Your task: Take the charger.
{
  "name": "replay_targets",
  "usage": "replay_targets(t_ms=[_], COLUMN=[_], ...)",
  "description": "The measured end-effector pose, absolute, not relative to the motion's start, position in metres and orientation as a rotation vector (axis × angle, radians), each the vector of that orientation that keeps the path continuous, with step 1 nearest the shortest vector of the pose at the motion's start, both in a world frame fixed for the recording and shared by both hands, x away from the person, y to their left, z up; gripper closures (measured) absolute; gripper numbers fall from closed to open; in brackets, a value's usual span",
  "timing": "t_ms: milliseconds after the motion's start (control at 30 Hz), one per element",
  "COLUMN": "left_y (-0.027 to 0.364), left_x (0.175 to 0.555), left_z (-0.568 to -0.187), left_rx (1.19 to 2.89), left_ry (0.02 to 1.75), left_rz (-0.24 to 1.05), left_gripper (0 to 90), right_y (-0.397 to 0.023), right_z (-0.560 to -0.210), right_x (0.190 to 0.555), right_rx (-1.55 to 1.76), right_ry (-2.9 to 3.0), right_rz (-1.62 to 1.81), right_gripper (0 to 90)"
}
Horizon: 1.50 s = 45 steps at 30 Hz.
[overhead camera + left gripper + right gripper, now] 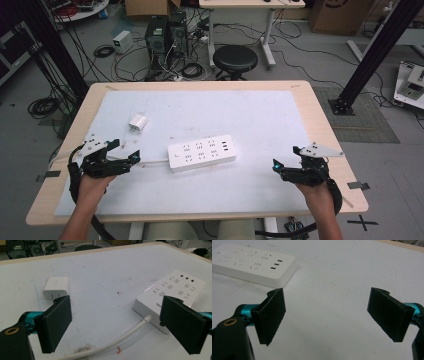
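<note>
A white power strip (201,153) lies in the middle of the white mat, its white cord (117,340) running off toward the left. A small white plug adapter (138,122) lies behind it to the left, prongs toward me in the left gripper view (55,287). My left gripper (131,153) rests at the mat's left side, open and empty, with the cord passing between its jaws (115,322). At the right, my right gripper (276,168) is open with nothing between its pads (328,316); the power strip (254,263) lies ahead to its left.
The wooden table (320,120) carries the white mat (250,115). Beyond the far edge stand a black stool (235,60), computer towers (165,35) and tangled cables on the floor. A black frame post (370,55) rises at the right.
</note>
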<state>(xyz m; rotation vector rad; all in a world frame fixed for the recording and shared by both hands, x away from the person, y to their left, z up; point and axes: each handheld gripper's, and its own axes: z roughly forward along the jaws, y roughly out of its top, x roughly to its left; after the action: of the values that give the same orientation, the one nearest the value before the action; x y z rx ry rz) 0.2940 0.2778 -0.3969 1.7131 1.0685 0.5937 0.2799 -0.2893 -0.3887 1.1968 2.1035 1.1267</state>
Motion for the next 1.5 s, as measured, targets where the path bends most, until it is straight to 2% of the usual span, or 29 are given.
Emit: replay_targets(t_ms=[267, 500, 833, 1133, 1500], left_y=[0.275, 0.270, 0.266, 0.269, 0.278], left_x=[0.303, 0.333, 0.382, 0.421, 0.453], left_z=[-0.390, -0.372, -0.358, -0.377, -0.411], left_rx=[1.712, 1.713, 1.750, 1.848, 1.839], left_ry=[1.068, 1.123, 1.086, 1.142, 1.313], left_rz=[0.598, 0.597, 0.644, 0.667, 0.641], left_gripper=[10.9, 10.9, 10.9, 10.9, 10.9], right_y=[-0.289, -0.287, -0.286, -0.284, -0.278], right_z=[-0.388, -0.384, -0.379, -0.377, -0.381], right_x=[0.279, 0.283, 0.292, 0.300, 0.309], right_rx=[1.199, 1.189, 1.192, 1.193, 1.199], right_ry=[2.105, 2.111, 2.135, 2.151, 2.173], right_rz=[1.124, 1.130, 1.118, 1.098, 1.085], right_gripper=[15.3, 15.4, 15.4, 15.4, 15.4])
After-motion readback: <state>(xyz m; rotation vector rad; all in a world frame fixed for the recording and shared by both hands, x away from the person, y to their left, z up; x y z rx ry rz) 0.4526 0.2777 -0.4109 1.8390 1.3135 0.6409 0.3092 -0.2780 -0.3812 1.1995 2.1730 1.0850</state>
